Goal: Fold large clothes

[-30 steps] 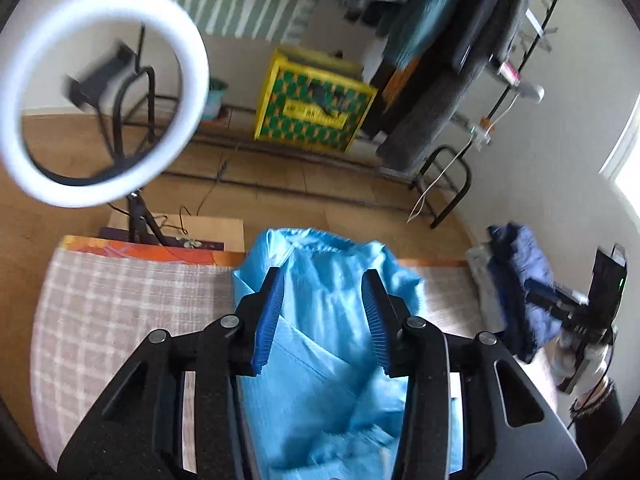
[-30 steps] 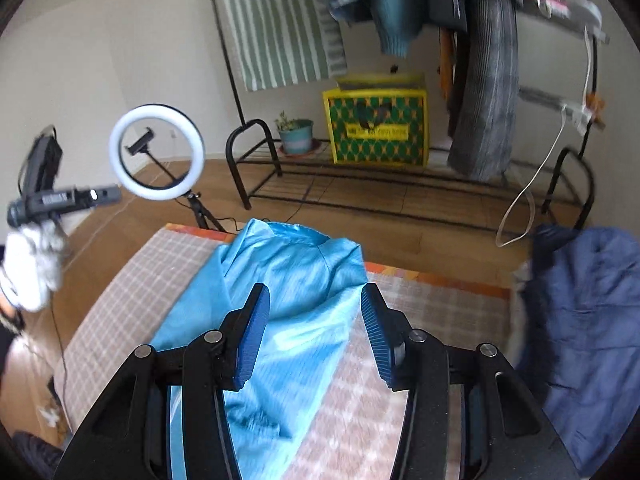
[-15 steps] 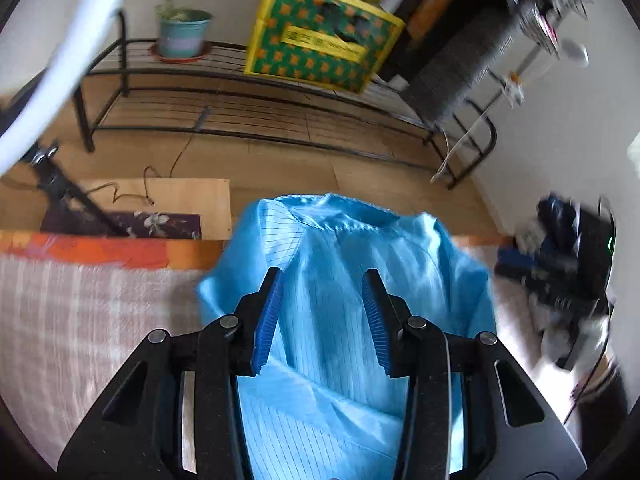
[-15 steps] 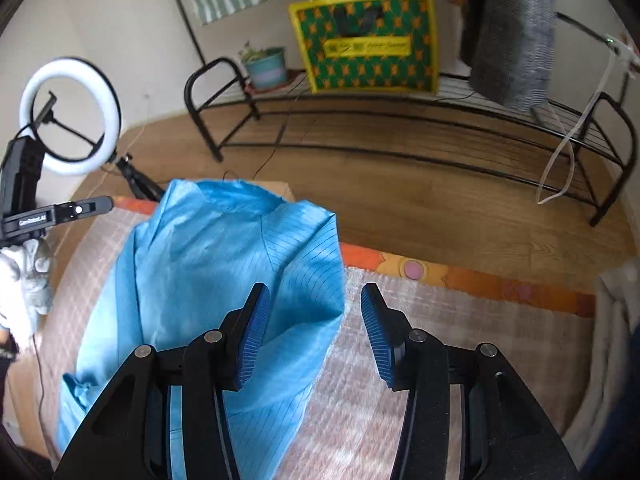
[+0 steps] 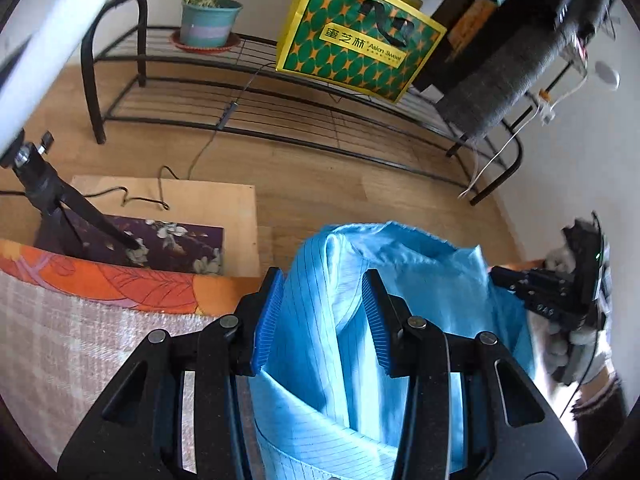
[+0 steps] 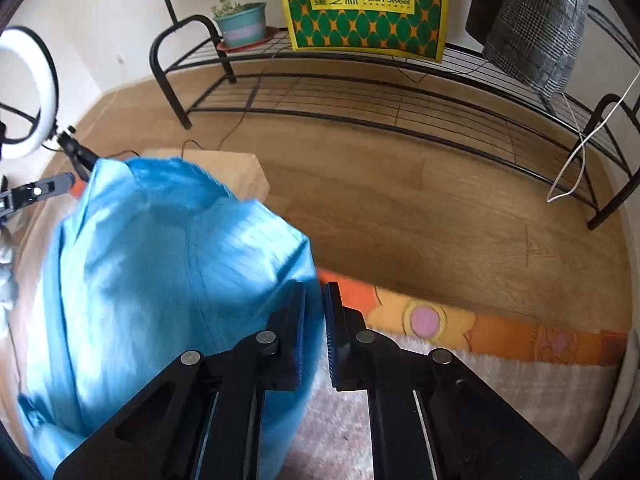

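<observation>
Folding begins with the right hand-held gripper [image 6: 316, 328] pinched on the bright blue pinstriped garment's [image 6: 160, 280] edge at centre frame, while the left hand-held gripper [image 5: 323, 320] gapes wide around its raised fold, gripping nothing.

Your blue garment [image 6: 160, 280] looked thin, smooth, faintly shiny cloth with fine pinstripes. Your right gripper [image 6: 316, 332] was matt black speckled plastic. Blanket [image 5: 60, 340] looked fuzzy. Floor [image 6: 400, 208] was smooth wood.
</observation>
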Demonstrator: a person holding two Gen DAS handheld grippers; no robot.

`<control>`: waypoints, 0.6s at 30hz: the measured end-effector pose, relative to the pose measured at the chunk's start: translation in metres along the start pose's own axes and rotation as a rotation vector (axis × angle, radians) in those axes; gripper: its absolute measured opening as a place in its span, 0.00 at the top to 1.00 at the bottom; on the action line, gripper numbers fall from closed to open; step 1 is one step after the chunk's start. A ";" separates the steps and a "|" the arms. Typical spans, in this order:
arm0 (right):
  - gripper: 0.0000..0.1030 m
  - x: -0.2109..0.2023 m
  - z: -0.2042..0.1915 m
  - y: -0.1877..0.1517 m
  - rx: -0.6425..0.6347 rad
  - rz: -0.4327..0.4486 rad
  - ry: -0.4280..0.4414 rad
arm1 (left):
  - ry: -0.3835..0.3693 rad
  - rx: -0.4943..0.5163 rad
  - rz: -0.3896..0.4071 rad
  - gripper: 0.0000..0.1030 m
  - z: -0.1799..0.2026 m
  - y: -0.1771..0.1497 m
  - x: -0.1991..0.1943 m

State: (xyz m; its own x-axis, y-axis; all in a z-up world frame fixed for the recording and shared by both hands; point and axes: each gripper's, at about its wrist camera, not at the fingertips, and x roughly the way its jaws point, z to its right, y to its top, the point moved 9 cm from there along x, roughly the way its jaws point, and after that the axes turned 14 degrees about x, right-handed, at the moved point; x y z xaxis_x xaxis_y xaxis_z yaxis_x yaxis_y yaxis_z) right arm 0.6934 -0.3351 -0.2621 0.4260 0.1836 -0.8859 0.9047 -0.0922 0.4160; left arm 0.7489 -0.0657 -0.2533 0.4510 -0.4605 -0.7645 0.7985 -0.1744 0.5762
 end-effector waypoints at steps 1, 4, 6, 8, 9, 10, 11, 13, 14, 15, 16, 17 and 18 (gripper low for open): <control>0.92 -0.003 0.000 0.003 -0.002 0.013 0.012 | -0.027 -0.014 0.006 0.58 -0.001 0.002 0.000; 0.62 -0.011 0.000 0.013 0.050 0.031 0.124 | -0.087 -0.033 0.012 0.43 0.001 0.006 0.005; 0.44 -0.011 0.001 0.017 0.100 0.022 0.189 | -0.091 -0.029 -0.012 0.43 0.004 0.007 0.013; 0.44 -0.002 -0.001 0.018 0.103 0.007 0.180 | -0.082 -0.029 -0.039 0.43 0.004 0.007 0.025; 0.44 0.004 -0.003 0.019 0.101 -0.004 0.164 | -0.077 -0.027 -0.057 0.43 0.005 0.006 0.031; 0.44 0.011 -0.003 0.019 0.104 -0.017 0.146 | -0.062 -0.024 -0.065 0.43 0.005 0.007 0.036; 0.44 0.016 -0.004 0.019 0.113 -0.030 0.133 | -0.055 -0.020 -0.069 0.43 0.005 0.006 0.040; 0.44 0.020 -0.007 0.019 0.127 -0.041 0.152 | -0.043 -0.019 -0.082 0.43 0.007 0.006 0.049; 0.49 0.021 -0.008 0.018 0.132 -0.041 0.157 | -0.043 -0.020 -0.086 0.44 0.007 0.004 0.052; 0.54 0.022 -0.010 0.018 0.129 -0.040 0.166 | -0.042 -0.021 -0.090 0.44 0.008 0.003 0.055; 0.68 0.024 -0.013 0.019 0.123 -0.041 0.175 | -0.040 -0.023 -0.083 0.47 0.009 0.004 0.058; 0.84 0.026 -0.016 0.019 0.115 -0.042 0.179 | -0.034 -0.021 -0.078 0.58 0.010 0.004 0.059; 0.89 0.026 -0.018 0.018 0.105 -0.039 0.169 | -0.025 -0.022 -0.077 0.76 0.010 0.003 0.061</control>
State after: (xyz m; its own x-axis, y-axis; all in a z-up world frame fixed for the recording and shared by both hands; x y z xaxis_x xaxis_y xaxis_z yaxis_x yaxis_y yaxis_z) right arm 0.7214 -0.3144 -0.2743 0.3938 0.3499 -0.8500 0.9186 -0.1819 0.3507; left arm 0.7751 -0.1025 -0.2950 0.3782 -0.4683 -0.7986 0.8391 -0.1910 0.5094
